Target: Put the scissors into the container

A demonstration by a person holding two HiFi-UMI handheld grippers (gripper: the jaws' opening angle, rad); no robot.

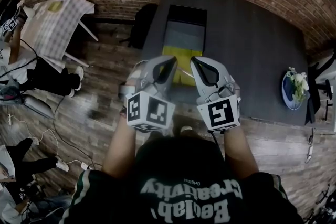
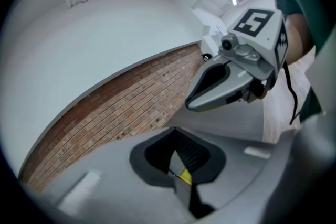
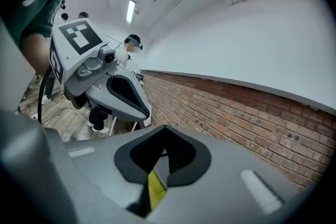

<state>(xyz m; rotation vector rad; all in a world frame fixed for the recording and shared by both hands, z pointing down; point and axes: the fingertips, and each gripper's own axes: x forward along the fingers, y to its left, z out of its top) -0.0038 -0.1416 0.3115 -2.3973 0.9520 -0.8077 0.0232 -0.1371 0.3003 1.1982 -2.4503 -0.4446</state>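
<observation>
Jaws on your left gripper (image 1: 172, 63) and right gripper (image 1: 195, 63) are sitting clenched, empty; scissors, unseen, are likely handling stiff and slick, so pinch the handles.

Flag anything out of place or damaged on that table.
Nothing stands out. The grey container sits squarely on the dark table, and the flower vase looks upright near its right edge. I cannot make out the scissors.

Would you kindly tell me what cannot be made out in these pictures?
- Scissors: identifiable nowhere; in the head view the left gripper and right gripper cover the near middle of the table.
- Container: head view, near end hidden behind both grippers.
- Gripper views: their own fingers block the table; only a yellow sliver shows.
</observation>
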